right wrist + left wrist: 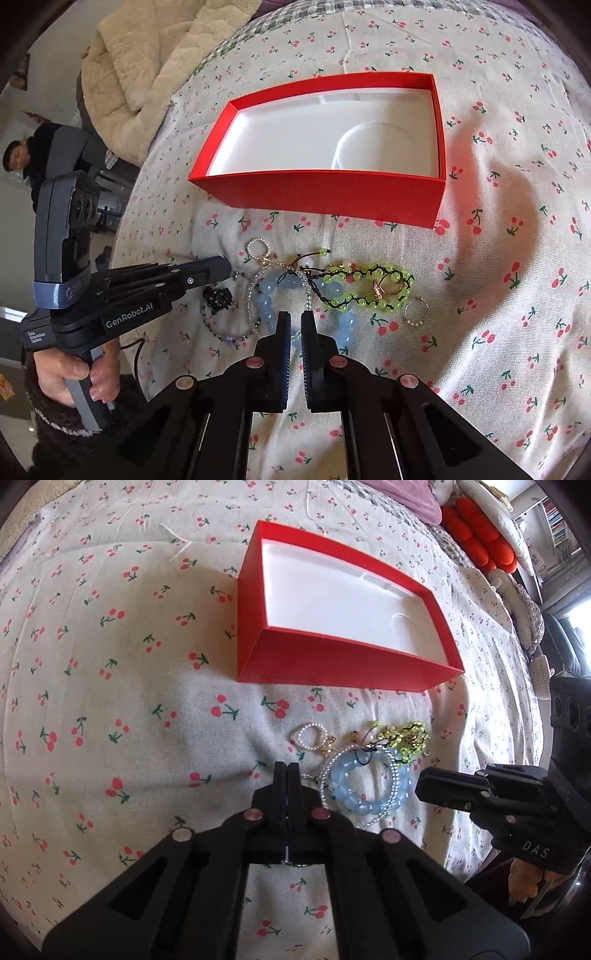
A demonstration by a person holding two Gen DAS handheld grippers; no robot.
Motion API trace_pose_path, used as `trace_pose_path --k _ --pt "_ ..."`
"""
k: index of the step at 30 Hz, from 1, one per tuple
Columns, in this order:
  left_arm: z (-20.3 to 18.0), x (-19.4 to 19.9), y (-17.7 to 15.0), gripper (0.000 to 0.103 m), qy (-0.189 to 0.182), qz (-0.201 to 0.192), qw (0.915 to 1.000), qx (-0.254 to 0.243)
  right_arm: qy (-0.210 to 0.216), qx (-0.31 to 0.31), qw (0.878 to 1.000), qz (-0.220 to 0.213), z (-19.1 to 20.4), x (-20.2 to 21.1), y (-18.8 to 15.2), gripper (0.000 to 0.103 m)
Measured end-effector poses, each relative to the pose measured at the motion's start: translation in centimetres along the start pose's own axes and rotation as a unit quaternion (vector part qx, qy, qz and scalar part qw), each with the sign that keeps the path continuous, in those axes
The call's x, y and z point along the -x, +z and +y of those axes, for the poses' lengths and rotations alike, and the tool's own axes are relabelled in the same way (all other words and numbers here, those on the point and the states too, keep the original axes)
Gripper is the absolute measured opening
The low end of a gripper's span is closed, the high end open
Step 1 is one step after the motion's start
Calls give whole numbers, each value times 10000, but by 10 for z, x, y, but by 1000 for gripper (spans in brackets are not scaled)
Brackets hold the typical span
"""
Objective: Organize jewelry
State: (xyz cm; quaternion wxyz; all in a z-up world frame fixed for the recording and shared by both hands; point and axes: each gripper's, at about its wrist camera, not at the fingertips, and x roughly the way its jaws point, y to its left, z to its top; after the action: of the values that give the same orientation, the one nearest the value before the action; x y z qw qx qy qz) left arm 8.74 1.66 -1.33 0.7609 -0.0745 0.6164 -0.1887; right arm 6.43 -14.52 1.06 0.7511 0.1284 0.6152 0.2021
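Note:
A red box (343,661) with a white empty inside stands on the cherry-print cloth; it also shows in the right wrist view (325,190). In front of it lies a jewelry pile: a blue bead bracelet (369,801) (267,306), a yellow-green bead bracelet (406,740) (365,282), a small pearl ring (310,736) (256,247), a gold ring (388,287), a silver ring (415,312) and a dark bead bracelet (218,299). My left gripper (287,771) (221,271) is shut and empty at the pile's left edge. My right gripper (294,319) (428,786) is slightly open, just above the blue bracelet.
The cloth (110,701) covers a bed. A beige blanket (147,62) lies at the far left, orange and white cushions (480,539) at the far right. A person (22,158) sits beyond the bed's left edge.

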Motion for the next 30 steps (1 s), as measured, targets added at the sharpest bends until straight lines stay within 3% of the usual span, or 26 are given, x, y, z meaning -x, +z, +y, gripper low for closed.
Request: trace_pose_path --k 6,9,11,15,18,23,30 --pt "-11 21 -7 0 80 -295 9993 -206 73 72 9998 -195 5 18 -5 6" --pt "-8 15 -6 0 254 -183 9991 -269 146 -68 9998 -141 0 15 -9 7" --pt "0 9 -7 2 406 -80 9989 -210 180 -236 9996 -29 -5 8 -10 18" --pt "16 7 -16 18 373 49 9993 -10 241 -345 9990 136 -11 -1 -10 26" --pt "26 13 -22 20 238 35 9996 133 306 -440 9985 149 -12 -7 -8 50" --pt "34 18 -32 23 -18 115 9996 256 376 -498 9979 170 -11 -18 -2 50" --pt "23 6 -36 23 -183 310 9993 126 54 -441 9985 325 -12 -40 1 28"
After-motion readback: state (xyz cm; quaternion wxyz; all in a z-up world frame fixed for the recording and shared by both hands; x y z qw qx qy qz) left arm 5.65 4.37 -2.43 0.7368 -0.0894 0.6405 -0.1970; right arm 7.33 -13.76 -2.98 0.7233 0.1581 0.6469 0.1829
